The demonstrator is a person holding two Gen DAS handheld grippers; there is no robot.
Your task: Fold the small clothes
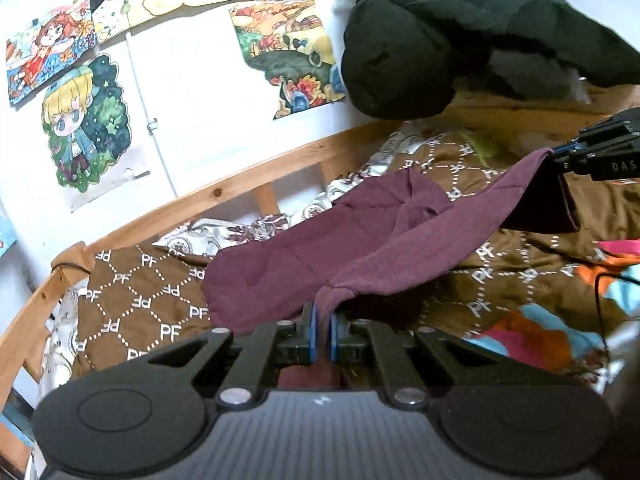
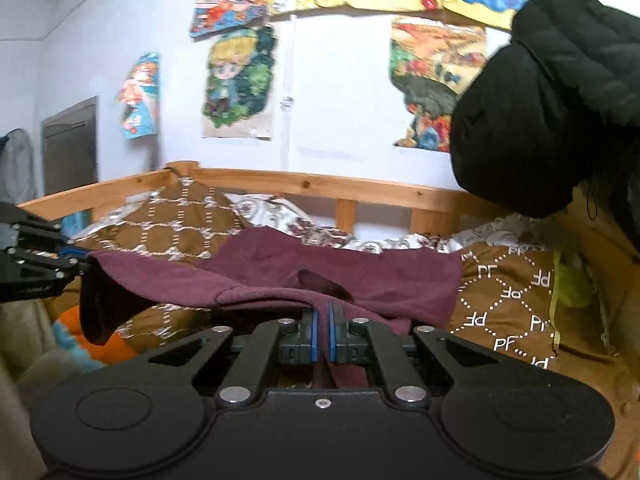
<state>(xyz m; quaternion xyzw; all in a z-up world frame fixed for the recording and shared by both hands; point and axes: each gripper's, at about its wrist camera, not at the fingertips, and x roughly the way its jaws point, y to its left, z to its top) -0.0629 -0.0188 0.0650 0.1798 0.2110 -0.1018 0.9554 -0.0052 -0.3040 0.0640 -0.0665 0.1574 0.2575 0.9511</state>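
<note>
Plainly, the maroon garment (image 1: 320, 248) hung stretched between the two tools above the bed, its far part draped on the brown patterned blanket (image 1: 136, 296) toward twelve o'clock and one dark cuffed end dangling free. The left gripper (image 1: 322, 320) had its blue pads pressed together on a bunched corner of that cloth at the six o'clock edge of its own view, a fold of fabric trailing back between the fingers. The right gripper (image 2: 323, 316) pinched another edge the same way, jaws closed on the cloth with a strip of it hanging down behind the pads. From the left wrist camera the right tool showed at three o'clock, clamped to the cloth's raised corner; from the right wrist camera the left tool sat at nine o'clock, holding the other corner. A floral sheet (image 2: 280, 208) lay beyond the blanket against the wooden bed rail (image 2: 320, 184). A black padded jacket (image 1: 460, 28) hung at one o'clock. Colourful cartoon drawings (image 1: 84, 124) covered the white wall (image 2: 340, 100) behind, and bright orange, pink and blue bedding (image 1: 540, 328) lay at four o'clock.
</note>
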